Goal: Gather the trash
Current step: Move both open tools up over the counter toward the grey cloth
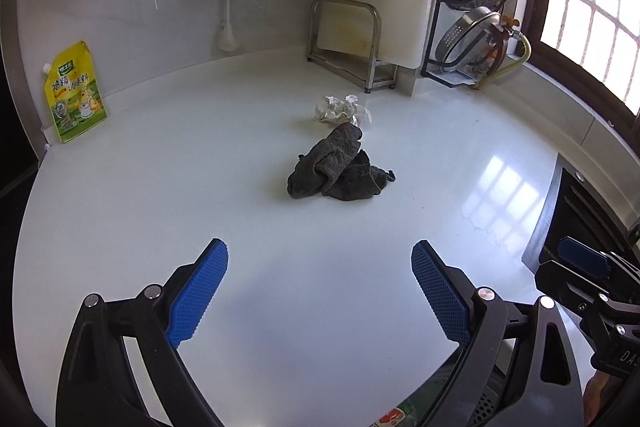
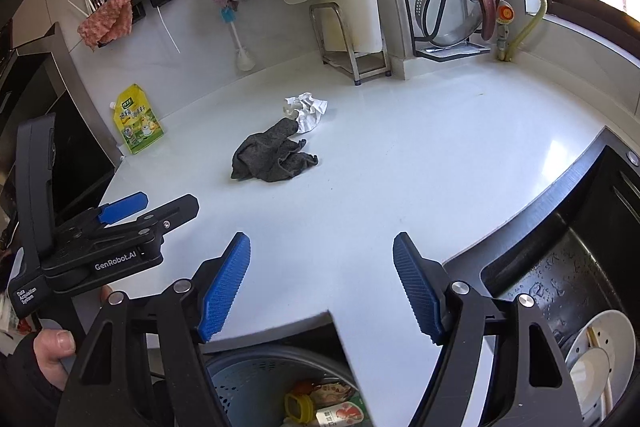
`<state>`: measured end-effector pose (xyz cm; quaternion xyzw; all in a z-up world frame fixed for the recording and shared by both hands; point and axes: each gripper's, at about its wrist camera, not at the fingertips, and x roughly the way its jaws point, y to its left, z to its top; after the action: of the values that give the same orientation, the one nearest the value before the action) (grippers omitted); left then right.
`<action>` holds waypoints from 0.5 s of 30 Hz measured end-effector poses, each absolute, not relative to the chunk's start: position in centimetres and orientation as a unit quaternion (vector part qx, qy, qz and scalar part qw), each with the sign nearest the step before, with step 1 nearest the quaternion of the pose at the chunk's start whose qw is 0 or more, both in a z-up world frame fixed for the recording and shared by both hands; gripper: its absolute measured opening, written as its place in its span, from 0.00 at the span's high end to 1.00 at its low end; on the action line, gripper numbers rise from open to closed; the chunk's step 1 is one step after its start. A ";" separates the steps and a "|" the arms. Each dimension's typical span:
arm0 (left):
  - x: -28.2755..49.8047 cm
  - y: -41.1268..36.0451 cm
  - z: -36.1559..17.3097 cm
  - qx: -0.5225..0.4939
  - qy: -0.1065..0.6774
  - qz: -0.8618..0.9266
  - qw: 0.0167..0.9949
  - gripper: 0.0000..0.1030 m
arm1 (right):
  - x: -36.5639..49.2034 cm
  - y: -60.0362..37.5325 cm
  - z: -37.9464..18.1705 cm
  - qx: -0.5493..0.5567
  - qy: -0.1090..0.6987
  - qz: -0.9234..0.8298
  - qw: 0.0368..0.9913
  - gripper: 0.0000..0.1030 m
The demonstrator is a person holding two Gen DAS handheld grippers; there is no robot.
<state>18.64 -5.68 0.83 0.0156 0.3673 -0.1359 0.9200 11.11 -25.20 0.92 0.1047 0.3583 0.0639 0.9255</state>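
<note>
A crumpled white paper [image 1: 342,109] [image 2: 306,111] lies on the white counter [image 1: 240,187] [image 2: 400,167], touching the far end of a dark grey cloth [image 1: 340,167] [image 2: 272,155]. My left gripper [image 1: 319,245] is open and empty, hovering over the counter's near part, well short of the cloth. My right gripper [image 2: 321,239] is also open and empty, above the counter's front edge. Below that edge stands a teal perforated bin [image 2: 248,375] holding wrappers and a yellow lid. In the right wrist view the left gripper's body [image 2: 120,239] shows at the left, held by a hand [image 2: 52,351].
A yellow spouted pouch [image 1: 74,93] [image 2: 138,121] leans on the back wall at the left. A metal board rack [image 1: 344,43] [image 2: 352,43] and a lid rack [image 1: 488,7] stand at the back. A dark sink [image 2: 560,267] with white dishes [image 2: 600,359] lies to the right.
</note>
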 end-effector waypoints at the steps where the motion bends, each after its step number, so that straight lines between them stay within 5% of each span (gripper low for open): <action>1: 19.5 -6.0 0.8 0.015 0.368 -0.136 0.920 0.11 | 11.6 -25.4 0.9 0.104 0.358 0.063 0.926 0.31; 15: 29.8 -9.1 -2.5 0.015 0.405 -0.112 0.907 0.11 | 15.0 -28.6 0.1 0.128 0.354 0.058 0.925 0.31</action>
<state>29.77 -9.07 -2.53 0.0153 0.4052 -0.1122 0.9072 15.00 -28.64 0.08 0.1285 0.3536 0.0581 0.9247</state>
